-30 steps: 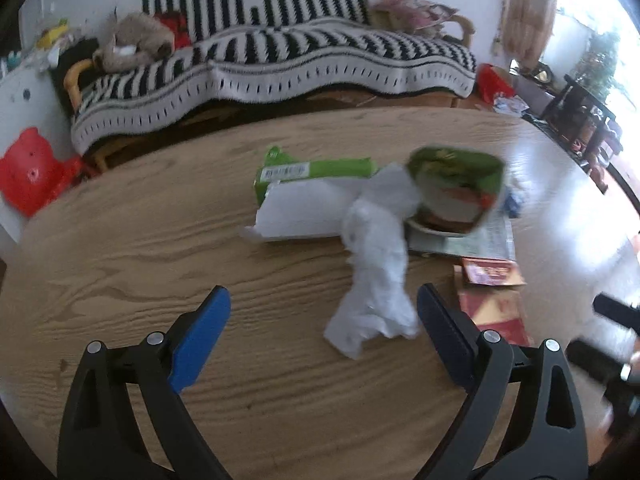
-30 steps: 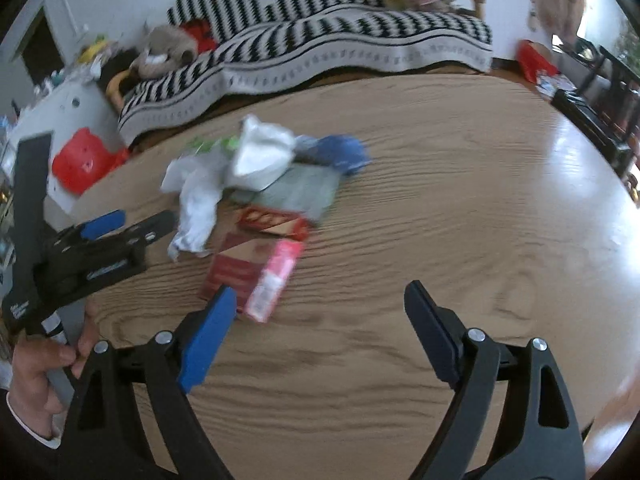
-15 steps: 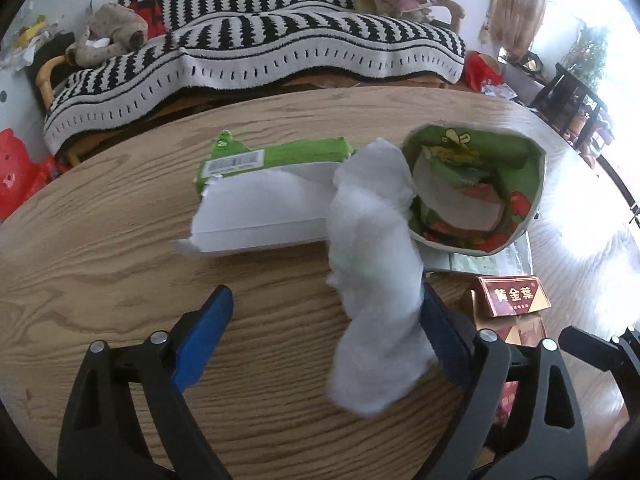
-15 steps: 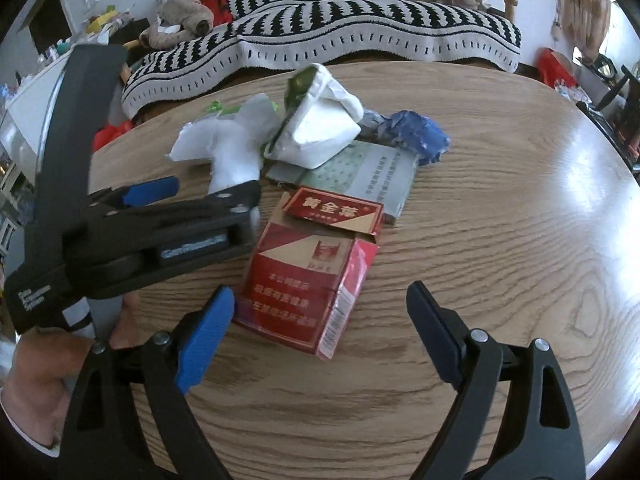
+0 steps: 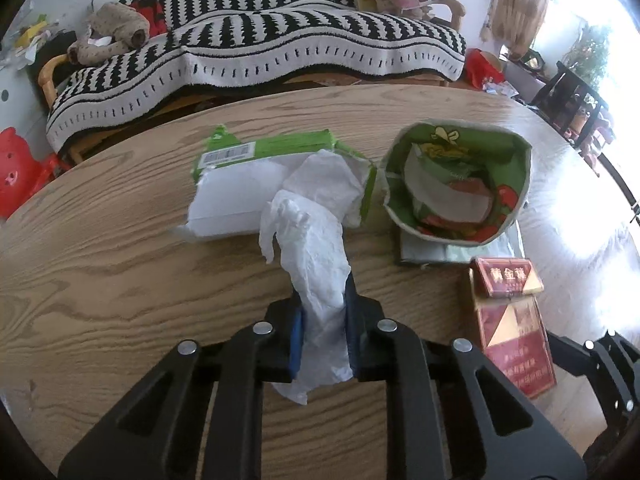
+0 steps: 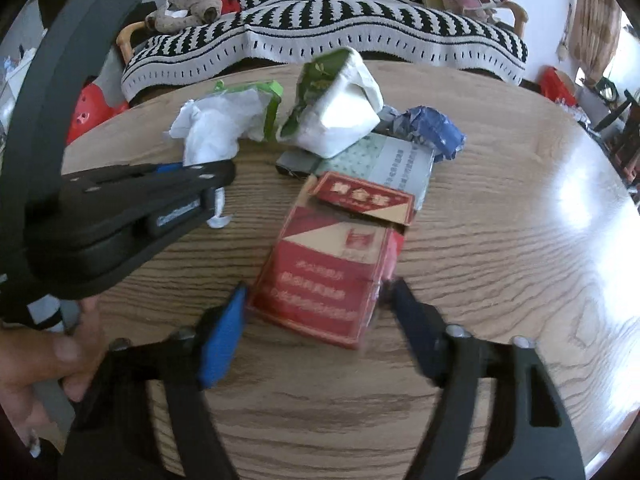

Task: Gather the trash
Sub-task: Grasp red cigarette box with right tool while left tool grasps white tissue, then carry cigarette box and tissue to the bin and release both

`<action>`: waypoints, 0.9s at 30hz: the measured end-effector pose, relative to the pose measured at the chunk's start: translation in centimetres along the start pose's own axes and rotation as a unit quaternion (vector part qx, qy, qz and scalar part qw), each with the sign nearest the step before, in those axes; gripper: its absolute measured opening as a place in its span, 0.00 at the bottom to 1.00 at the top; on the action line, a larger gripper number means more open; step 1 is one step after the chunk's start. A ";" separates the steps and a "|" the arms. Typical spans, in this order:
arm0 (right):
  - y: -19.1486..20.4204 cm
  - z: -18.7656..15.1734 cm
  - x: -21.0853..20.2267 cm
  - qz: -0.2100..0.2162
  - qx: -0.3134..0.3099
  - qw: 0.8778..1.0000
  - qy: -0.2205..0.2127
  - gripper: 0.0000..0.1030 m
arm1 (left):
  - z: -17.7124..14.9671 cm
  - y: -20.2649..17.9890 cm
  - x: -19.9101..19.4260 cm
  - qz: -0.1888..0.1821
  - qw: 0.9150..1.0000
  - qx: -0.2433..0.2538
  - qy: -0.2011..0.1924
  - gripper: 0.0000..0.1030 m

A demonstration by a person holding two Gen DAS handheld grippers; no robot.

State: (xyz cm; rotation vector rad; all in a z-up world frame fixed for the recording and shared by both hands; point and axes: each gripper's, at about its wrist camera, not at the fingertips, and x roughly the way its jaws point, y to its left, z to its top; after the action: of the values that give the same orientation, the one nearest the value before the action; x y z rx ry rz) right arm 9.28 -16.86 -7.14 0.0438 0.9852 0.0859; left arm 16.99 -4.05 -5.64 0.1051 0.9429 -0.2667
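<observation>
A striped sofa [image 5: 256, 52] is seen behind an oval wooden table [image 5: 100, 248], on which the trash is gathered near the middle. In the left wrist view the left gripper [image 5: 322, 320] is clamped on the crumpled tissue [image 5: 316, 264], whose upper part trails toward 12 o'clock onto the tissue pack [image 5: 248, 184]. The paper cup [image 5: 456, 184] lies at 2 o'clock, tipped with its mouth toward the camera. In the right wrist view the right gripper [image 6: 316, 304] is set astride the near end of the red pack [image 6: 328, 264], its jaws apart and blurred, just beside the pack's sides; contact cannot be told. For a sound grasp, the pack is best squeezed across its short width, low, with the loose lid [image 6: 360, 198] left free. Both grippers are held low and nearly level, pointing toward 12 o'clock, the left one at 9 o'clock of the right.
</observation>
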 end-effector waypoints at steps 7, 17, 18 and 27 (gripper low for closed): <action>-1.0 -0.2 -1.9 0.016 0.008 1.000 -0.012 0.61 | -0.9 0.9 -2.6 0.003 1.000 -0.024 0.005 0.16; -3.4 -1.6 -6.2 0.012 0.009 0.999 -0.034 0.59 | -2.9 -1.7 -6.8 -0.012 1.000 -0.016 0.002 0.16; -3.9 -1.9 -6.7 0.011 0.012 0.999 -0.036 0.59 | -3.1 -2.1 -7.1 -0.012 1.000 -0.014 0.001 0.16; -8.6 -4.0 -10.7 -0.007 0.034 0.998 -0.055 0.58 | -4.4 -7.2 -8.0 -0.035 0.999 0.035 -0.003 0.16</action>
State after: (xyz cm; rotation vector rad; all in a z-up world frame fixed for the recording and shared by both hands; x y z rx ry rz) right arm 0.55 -26.40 -1.11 0.1022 0.8775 0.0367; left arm 7.10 -8.65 -1.49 0.1349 0.9335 -0.3649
